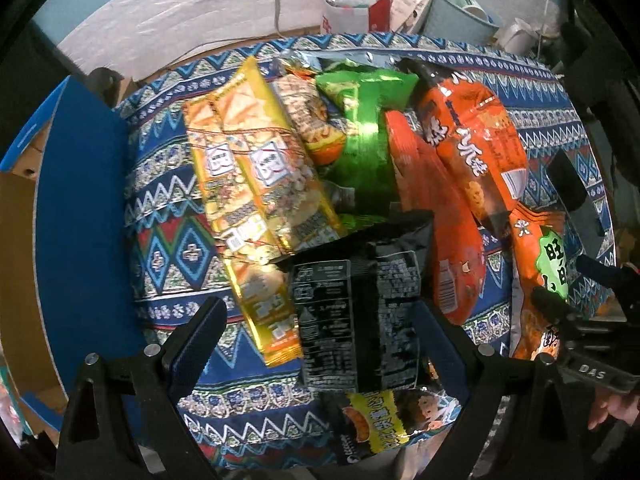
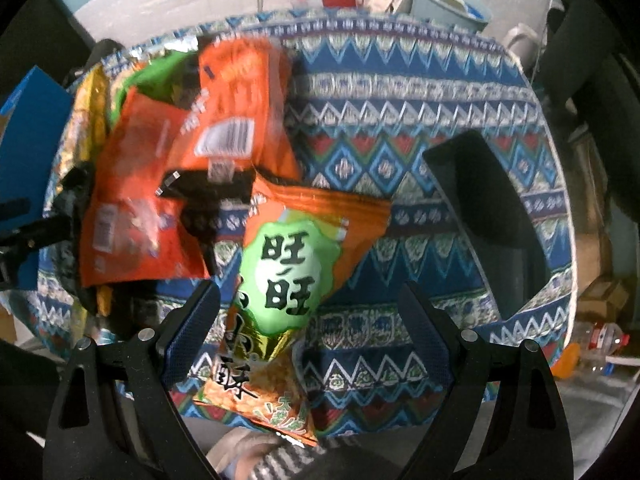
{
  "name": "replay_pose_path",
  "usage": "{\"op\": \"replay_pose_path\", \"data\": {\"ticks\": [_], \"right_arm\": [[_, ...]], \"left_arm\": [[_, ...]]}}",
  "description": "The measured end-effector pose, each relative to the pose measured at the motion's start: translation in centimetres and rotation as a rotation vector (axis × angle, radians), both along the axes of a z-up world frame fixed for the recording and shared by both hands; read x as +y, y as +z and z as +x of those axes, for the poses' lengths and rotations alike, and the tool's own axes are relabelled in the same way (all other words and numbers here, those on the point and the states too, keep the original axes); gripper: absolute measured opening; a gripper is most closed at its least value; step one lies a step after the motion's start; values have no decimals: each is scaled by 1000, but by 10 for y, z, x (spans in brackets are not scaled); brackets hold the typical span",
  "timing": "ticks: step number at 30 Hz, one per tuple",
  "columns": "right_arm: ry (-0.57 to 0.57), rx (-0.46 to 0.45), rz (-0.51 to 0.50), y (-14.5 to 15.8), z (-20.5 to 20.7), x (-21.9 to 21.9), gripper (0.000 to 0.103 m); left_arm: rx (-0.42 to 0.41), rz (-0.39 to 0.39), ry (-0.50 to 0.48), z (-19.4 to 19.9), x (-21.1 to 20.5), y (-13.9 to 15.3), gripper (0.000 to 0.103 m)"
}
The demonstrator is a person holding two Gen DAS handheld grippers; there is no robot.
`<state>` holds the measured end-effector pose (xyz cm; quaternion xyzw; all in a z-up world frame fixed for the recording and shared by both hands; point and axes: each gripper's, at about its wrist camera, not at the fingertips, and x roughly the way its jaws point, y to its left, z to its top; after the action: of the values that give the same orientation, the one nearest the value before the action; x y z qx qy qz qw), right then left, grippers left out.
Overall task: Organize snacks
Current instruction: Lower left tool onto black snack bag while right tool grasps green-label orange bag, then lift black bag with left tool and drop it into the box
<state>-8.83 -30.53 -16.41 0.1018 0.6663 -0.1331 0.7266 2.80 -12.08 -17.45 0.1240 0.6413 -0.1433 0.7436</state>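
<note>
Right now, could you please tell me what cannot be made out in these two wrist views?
- Left wrist view: the yellow-labelled snack bag is mostly covered by the black snack bag.
- Left wrist view: the silver foil bag at the back shows only its top edge behind the green snack bag.
- Right wrist view: motion blur makes the print on the orange snack bags unreadable.

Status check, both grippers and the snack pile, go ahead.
Left gripper open, straddling black snack bag. Right gripper open over orange-green bag. Snacks heaped on patterned cloth; nothing held.
</note>
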Motion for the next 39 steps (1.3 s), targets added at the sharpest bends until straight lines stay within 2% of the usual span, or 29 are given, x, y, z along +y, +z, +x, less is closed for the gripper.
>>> {"op": "replay_pose_path", "data": {"ticks": [6, 7, 9, 13, 16, 21, 29, 35, 39], "right_arm": [[16, 42, 2, -22, 4, 1, 88], [20, 44, 2, -25, 5, 0, 86], [29, 53, 23, -31, 7, -1, 77], [37, 72, 53, -42, 9, -4, 43], [45, 58, 47, -41, 9, -5, 35], [56, 7, 8, -21, 12, -6, 34], [60, -49, -35, 10, 19, -2, 33], [85, -97, -67, 37, 18, 7, 33], [104, -132, -82, 41, 23, 7, 33]], "left_arm": [[46, 6, 1, 5, -8, -20, 95], [52, 8, 1, 5, -9, -25, 95], [74, 19, 0, 5, -10, -34, 95], [75, 26, -11, 4, -11, -46, 95], [61, 12, -27, 2, -12, -47, 91], [24, -15, -34, -5, -6, -39, 60], [-2, -40, -35, -2, 8, -22, 58], [-46, -58, -38, -8, 20, 7, 58], [-88, -60, -36, -9, 37, 30, 58]]}}
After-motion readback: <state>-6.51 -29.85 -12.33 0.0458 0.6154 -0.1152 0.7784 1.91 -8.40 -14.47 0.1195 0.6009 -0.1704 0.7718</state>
